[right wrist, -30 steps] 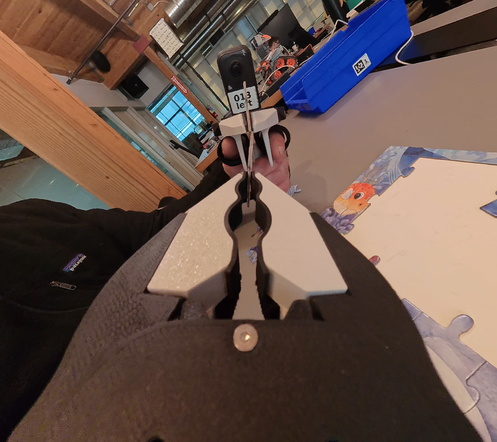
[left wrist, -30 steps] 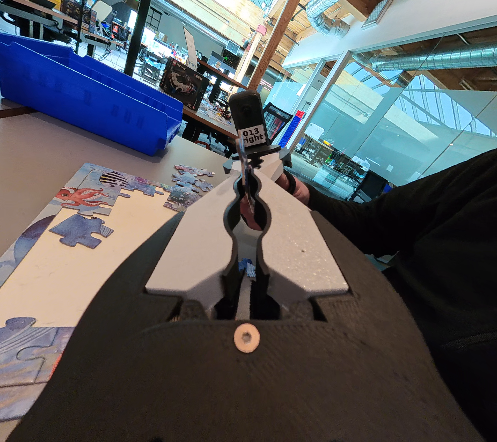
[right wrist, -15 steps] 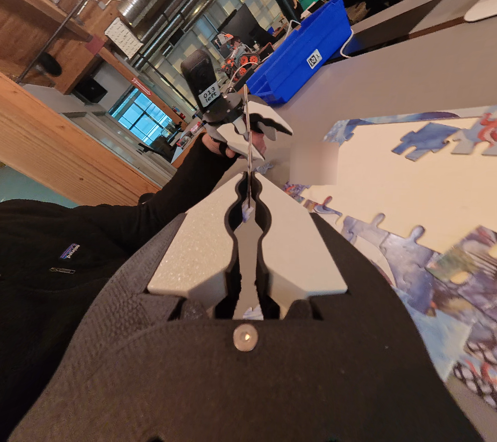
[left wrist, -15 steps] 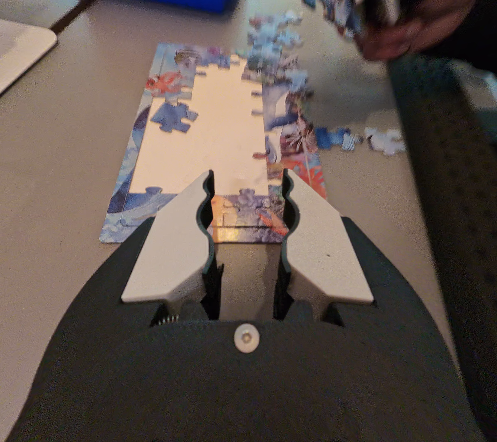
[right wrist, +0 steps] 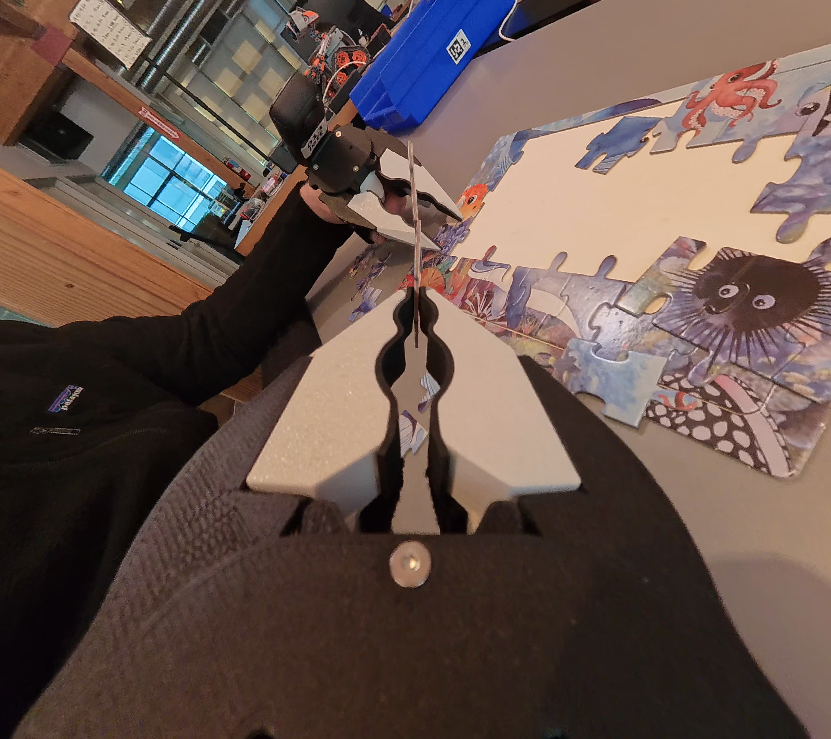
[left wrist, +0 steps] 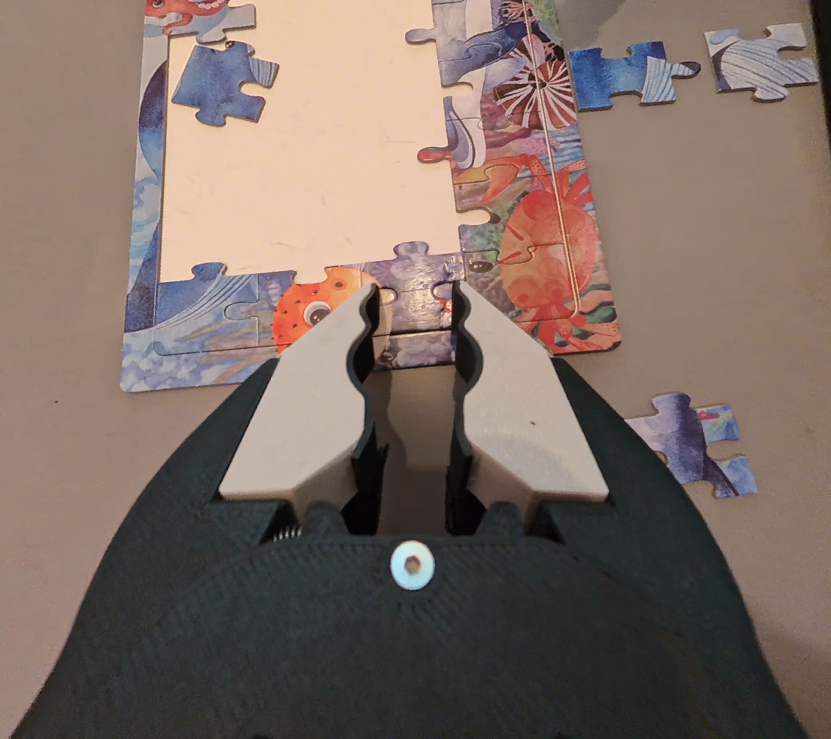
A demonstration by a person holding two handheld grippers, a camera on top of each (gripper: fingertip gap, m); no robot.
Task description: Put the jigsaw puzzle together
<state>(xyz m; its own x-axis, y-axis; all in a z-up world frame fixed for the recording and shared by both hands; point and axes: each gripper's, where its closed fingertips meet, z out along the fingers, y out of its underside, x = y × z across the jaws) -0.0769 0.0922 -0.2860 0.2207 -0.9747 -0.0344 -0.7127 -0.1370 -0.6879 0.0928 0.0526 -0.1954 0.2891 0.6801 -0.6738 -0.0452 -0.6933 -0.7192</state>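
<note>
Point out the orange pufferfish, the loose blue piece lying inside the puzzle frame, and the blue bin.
orange pufferfish [left wrist: 310, 308]: left wrist view, on its body beside the eye.
loose blue piece [left wrist: 220, 83]: left wrist view, centre of the piece, on the bare cream board.
blue bin [right wrist: 431, 43]: right wrist view, on its side wall.

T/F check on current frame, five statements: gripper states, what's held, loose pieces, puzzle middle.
1. The left gripper is open and empty. True.
2. The right gripper is open. False: its fingers are shut on a puzzle piece held edge-on.
3. The middle of the puzzle board is fully filled. False: most of it is bare, with one loose blue piece lying on it.
4. Loose pieces lie on the table beside the board, such as a blue striped piece. True.
5. The blue bin sits on the puzzle board. False: it stands on the table, apart from the board.
</note>
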